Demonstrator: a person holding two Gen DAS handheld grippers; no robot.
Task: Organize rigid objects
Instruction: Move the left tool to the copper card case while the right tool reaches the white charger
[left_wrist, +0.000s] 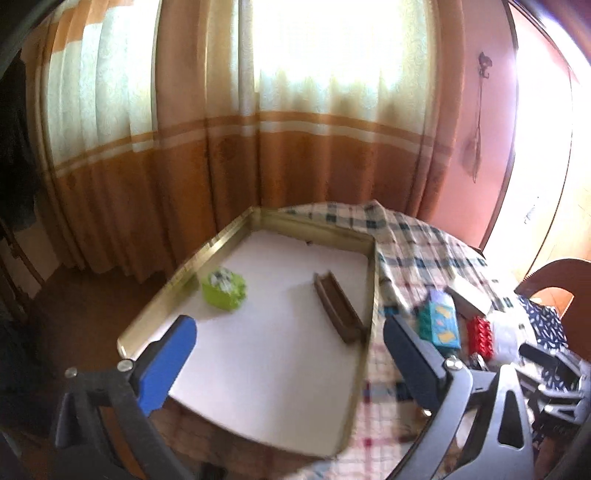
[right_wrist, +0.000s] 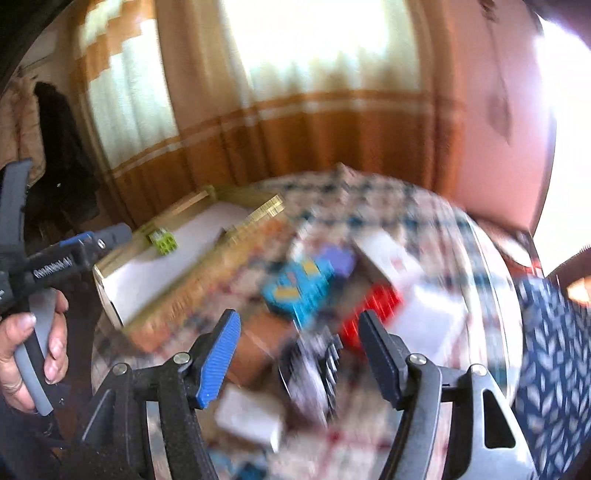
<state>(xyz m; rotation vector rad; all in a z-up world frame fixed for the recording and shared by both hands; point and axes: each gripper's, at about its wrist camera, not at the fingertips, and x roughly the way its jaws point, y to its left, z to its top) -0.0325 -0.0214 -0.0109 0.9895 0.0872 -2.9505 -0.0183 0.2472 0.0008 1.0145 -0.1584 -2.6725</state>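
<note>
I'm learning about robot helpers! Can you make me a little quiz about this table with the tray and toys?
1. True or false: the tray holds only two things.
2. Which colour is the block in the tray? A red, B green, C purple.
3. Fill in: both grippers are ____.

Key:
1. True: the green block and the brown holder.
2. B.
3. Open: nothing sits between the fingers of the left gripper or the right gripper.
</note>
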